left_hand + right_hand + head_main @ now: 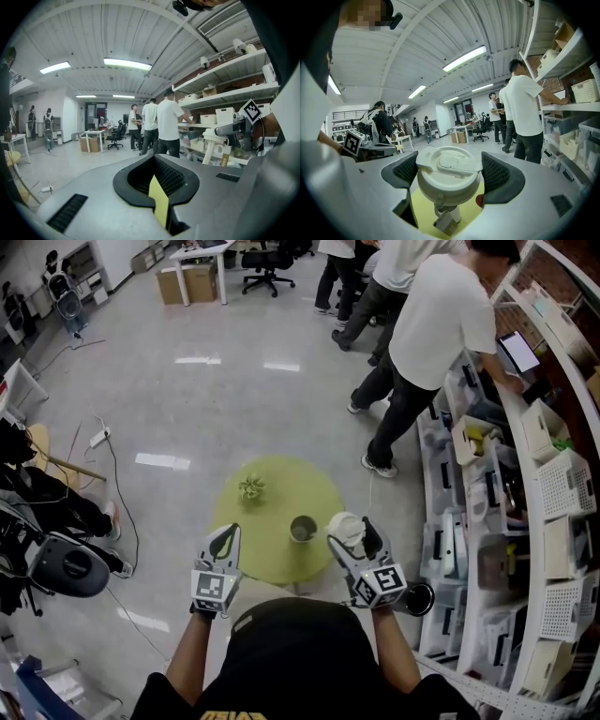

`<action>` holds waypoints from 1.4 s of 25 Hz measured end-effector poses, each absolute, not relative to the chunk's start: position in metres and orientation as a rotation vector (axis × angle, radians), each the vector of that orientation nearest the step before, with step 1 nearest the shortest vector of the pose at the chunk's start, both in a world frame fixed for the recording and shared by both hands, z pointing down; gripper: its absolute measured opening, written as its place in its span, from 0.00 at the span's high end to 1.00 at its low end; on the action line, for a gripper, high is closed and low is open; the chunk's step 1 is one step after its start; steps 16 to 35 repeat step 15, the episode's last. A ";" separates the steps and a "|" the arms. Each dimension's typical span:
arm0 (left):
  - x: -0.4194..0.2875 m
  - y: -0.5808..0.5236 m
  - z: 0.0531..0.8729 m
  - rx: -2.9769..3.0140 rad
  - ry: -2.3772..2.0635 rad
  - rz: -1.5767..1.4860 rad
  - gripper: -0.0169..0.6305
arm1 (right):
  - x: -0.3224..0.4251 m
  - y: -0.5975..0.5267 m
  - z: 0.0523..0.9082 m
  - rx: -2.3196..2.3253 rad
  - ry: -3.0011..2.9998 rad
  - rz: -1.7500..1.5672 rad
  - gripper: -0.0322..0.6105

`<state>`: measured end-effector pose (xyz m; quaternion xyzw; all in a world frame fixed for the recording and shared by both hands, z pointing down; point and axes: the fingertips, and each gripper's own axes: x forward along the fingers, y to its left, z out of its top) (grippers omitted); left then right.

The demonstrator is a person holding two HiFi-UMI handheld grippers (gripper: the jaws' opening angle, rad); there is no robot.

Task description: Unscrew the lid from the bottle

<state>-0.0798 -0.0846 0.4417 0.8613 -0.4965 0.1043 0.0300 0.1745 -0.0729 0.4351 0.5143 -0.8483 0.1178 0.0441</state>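
Our right gripper (450,174): jaws clamped on white lid (449,161), held clear of bottle. Our left gripper (157,182): jaws pressed together, empty. Bottle (303,528) upright, mouth open, on green table (300,482), between our grippers, just left of lid; right gripper nearer. Plant (250,488) beyond; bare tabletop around bottle.

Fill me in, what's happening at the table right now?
A person works two handheld grippers over the round table. The right gripper is shut on the white lid, held clear beside the open bottle standing on the table, so the lid is off. The left gripper is shut and empty, hovering nearby.
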 end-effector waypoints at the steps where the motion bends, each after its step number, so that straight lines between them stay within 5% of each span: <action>1: -0.085 -0.086 0.439 2.645 -1.548 0.317 0.95 | 0.175 -0.073 0.434 1.570 -2.593 0.351 0.29; 35: -0.100 -0.098 0.435 2.570 -1.581 0.218 0.95 | 0.167 -0.084 0.423 1.553 -2.624 0.338 0.29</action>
